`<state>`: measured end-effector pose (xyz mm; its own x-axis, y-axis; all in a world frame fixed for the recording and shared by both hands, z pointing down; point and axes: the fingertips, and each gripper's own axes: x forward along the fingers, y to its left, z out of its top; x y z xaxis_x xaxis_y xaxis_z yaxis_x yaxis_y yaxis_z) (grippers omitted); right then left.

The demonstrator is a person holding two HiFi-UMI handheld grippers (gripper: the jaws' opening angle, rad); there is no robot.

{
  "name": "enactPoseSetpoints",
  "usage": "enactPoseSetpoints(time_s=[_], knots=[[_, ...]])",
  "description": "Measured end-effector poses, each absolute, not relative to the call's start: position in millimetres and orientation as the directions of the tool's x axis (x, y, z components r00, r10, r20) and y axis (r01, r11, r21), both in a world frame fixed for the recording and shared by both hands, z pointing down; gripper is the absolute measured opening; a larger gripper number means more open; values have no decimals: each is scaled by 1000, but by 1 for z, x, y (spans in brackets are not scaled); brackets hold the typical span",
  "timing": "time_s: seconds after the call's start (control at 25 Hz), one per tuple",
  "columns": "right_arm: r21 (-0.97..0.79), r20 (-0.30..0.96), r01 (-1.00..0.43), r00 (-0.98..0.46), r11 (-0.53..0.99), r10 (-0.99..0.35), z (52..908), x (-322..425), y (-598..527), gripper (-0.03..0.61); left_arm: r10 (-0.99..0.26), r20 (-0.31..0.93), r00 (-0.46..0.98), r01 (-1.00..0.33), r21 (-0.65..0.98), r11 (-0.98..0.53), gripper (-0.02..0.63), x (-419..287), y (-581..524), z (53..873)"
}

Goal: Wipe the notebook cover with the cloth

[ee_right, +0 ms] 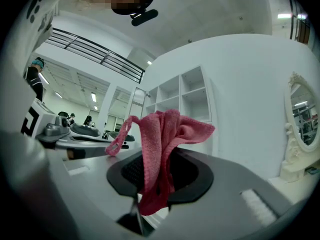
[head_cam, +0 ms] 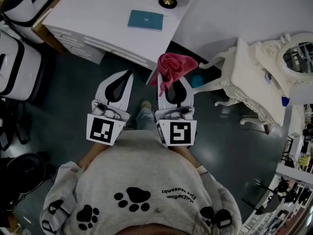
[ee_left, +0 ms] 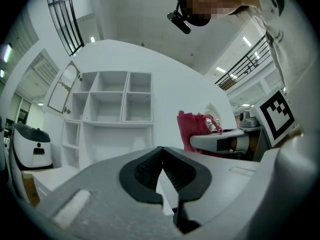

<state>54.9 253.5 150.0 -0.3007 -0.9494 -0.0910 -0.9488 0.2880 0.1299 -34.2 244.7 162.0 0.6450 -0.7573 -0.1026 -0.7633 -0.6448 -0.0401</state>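
A teal notebook [head_cam: 145, 20] lies flat on the white desk [head_cam: 93, 18] at the top of the head view. A pink cloth [head_cam: 174, 66] is bunched at the tip of my right gripper [head_cam: 176, 80], which is shut on it; in the right gripper view the pink cloth [ee_right: 159, 149] stands up between the jaws. My left gripper [head_cam: 120, 84] is beside it, shut with nothing in it, and its jaws meet in the left gripper view [ee_left: 162, 171]. Both grippers are held in front of the person's chest, well short of the desk.
A white ornate dressing table [head_cam: 259, 72] with an oval mirror [head_cam: 299, 58] stands at the right. A lamp base [head_cam: 167, 1] sits on the desk behind the notebook. White cases [head_cam: 19, 62] stand at the left. White cubby shelves [ee_left: 112, 104] are ahead.
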Motion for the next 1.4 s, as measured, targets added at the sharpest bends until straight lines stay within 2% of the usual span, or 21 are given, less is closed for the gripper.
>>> enactPoseSetpoints(time_s=[0.64,1.08,1.4], knots=[[133,-96,-910,-407,393,-908,149,111,131,97,-825,-105,555,-831,-52,-553,-2,14,137,160],[131,-73,-904,-417,406,-906,158,113,78,97,-859,-87,505,-863,-41,-503,-2,-1,87,168],[155,-38,-908,-400,390,-916,167,90,5,97,-835,-65,546,-837,-24,-546,-2,-18,11,180]])
